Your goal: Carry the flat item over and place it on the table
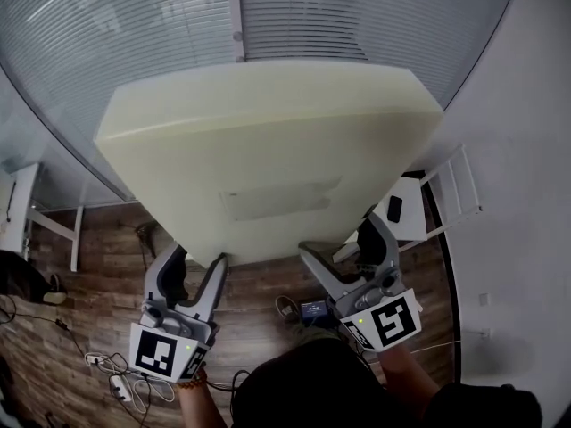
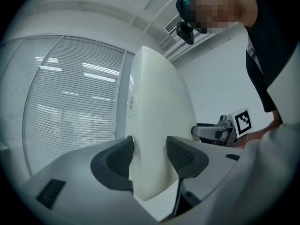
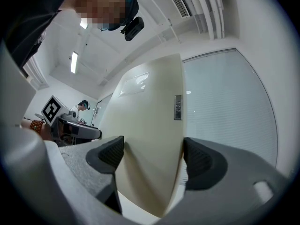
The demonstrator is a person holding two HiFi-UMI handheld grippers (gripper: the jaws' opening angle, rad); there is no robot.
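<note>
A big cream foam slab point(image 1: 268, 141) is held up off the floor in the head view, with a pale label point(image 1: 281, 199) on its face. My left gripper point(image 1: 198, 270) is shut on its lower edge at the left, and my right gripper point(image 1: 343, 243) is shut on the same edge at the right. In the left gripper view the slab point(image 2: 154, 102) stands edge-on between the dark pads, where my left gripper point(image 2: 150, 156) pinches it. The right gripper view shows the slab point(image 3: 150, 107) squeezed in my right gripper point(image 3: 152, 156). The slab hides whatever lies behind it.
Window blinds point(image 1: 134, 25) fill the back, and a white wall point(image 1: 526, 150) runs along the right. A white table point(image 1: 406, 217) with a small black thing stands low right behind the slab. Cables and a power strip point(image 1: 116, 373) lie on the wooden floor point(image 1: 98, 266).
</note>
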